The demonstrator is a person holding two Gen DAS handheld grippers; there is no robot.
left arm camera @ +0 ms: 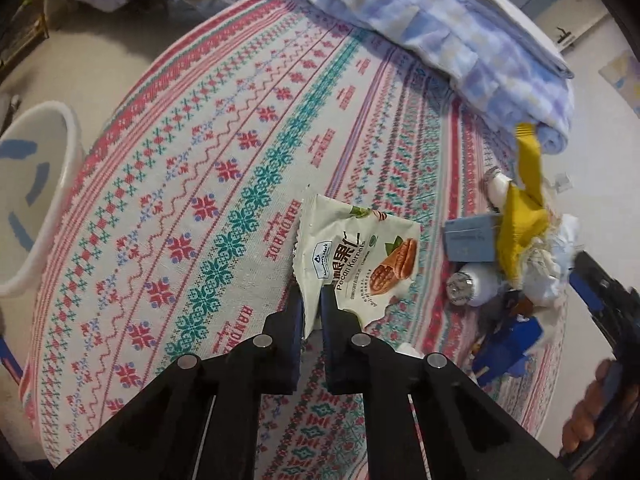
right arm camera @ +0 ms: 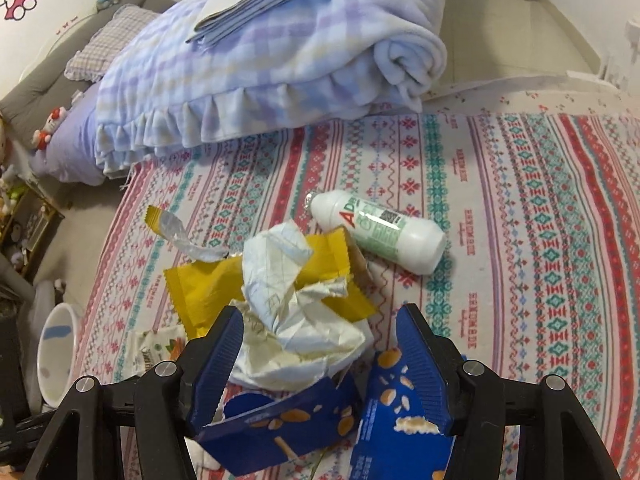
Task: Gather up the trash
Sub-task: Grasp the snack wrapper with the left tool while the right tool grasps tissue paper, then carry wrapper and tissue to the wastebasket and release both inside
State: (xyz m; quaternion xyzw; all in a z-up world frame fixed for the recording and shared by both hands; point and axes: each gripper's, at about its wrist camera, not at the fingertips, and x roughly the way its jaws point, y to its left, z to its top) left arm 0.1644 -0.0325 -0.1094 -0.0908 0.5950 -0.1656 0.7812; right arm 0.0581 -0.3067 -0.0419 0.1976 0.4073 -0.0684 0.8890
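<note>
Two grippers work over the patterned bedspread (left arm camera: 224,168). Left gripper (left arm camera: 311,308) has its fingers clamped on the pecan packet (left arm camera: 356,256), lifted just above the cloth. Right gripper (right arm camera: 320,364) stands with fingers spread wide around crumpled paper (right arm camera: 292,300) and a torn blue box (right arm camera: 288,428), near a white bottle (right arm camera: 384,232).

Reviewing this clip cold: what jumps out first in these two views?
The left gripper is pinching the edge of a white pecan kernels packet on the patterned bedspread. The right gripper stands open over a pile of crumpled paper, yellow wrappers and torn blue box pieces, a white bottle lying beyond.
</note>
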